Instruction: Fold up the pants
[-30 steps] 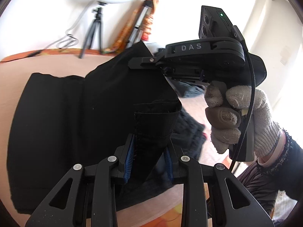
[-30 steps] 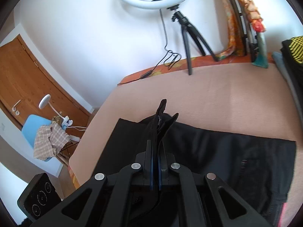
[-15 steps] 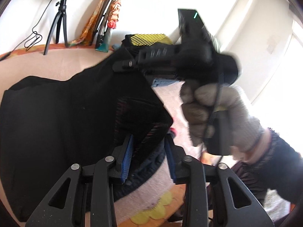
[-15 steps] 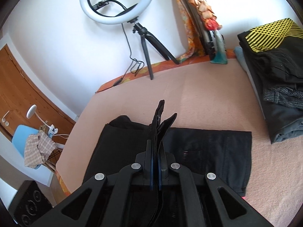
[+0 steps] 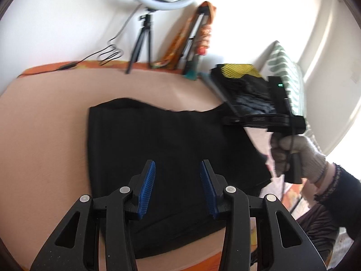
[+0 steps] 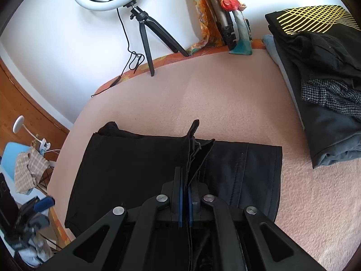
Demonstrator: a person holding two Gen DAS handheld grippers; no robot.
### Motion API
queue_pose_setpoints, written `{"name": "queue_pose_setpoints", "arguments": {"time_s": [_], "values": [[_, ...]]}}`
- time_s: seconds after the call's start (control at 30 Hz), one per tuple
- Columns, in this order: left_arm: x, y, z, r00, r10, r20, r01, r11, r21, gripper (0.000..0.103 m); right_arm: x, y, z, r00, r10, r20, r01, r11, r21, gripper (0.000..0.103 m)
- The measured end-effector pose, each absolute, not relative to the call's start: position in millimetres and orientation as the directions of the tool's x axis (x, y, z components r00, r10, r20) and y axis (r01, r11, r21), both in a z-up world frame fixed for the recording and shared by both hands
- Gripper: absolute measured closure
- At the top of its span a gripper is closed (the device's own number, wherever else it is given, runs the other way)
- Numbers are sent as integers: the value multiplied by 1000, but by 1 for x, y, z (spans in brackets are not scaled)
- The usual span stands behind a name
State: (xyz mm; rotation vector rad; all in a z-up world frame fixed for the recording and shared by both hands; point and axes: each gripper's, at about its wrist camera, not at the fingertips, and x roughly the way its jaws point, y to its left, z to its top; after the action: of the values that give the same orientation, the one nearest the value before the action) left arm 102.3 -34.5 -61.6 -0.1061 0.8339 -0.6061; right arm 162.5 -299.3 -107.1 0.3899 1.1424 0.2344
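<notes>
Black pants (image 5: 162, 140) lie folded on the pink bed cover (image 5: 45, 122). My left gripper (image 5: 178, 181) is open and empty, hovering over the near part of the pants. My right gripper (image 6: 185, 180) is shut on a pinched edge of the pants (image 6: 135, 164), which sticks up between its blue pads. In the left wrist view the right gripper (image 5: 227, 120) holds the pants' right far corner, in a white-gloved hand (image 5: 297, 155).
A pile of folded dark clothes with a yellow-patterned top (image 6: 320, 52) lies on the bed's right side. A ring light on a tripod (image 6: 135, 22) and a leaning orange bundle (image 6: 216, 6) stand at the wall. The bed edge (image 6: 61, 153) is on the left.
My left gripper opened and let go of the pants fold it held. The raised cloth came down flat onto the pants. My right gripper stays shut on its edge and moved lower.
</notes>
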Motion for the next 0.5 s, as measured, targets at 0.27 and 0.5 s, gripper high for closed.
{"name": "queue_pose_setpoints", "arguments": {"time_s": [0.27, 0.5], "values": [[109, 1, -92, 518, -425, -742, 332, 900, -283, 45, 171, -293, -103, 381, 207, -901, 17, 973, 231, 72], [117, 36, -118, 463, -488, -740, 181, 869, -460, 45, 168, -276, -63, 477, 219, -851, -28, 972, 235, 63]]}}
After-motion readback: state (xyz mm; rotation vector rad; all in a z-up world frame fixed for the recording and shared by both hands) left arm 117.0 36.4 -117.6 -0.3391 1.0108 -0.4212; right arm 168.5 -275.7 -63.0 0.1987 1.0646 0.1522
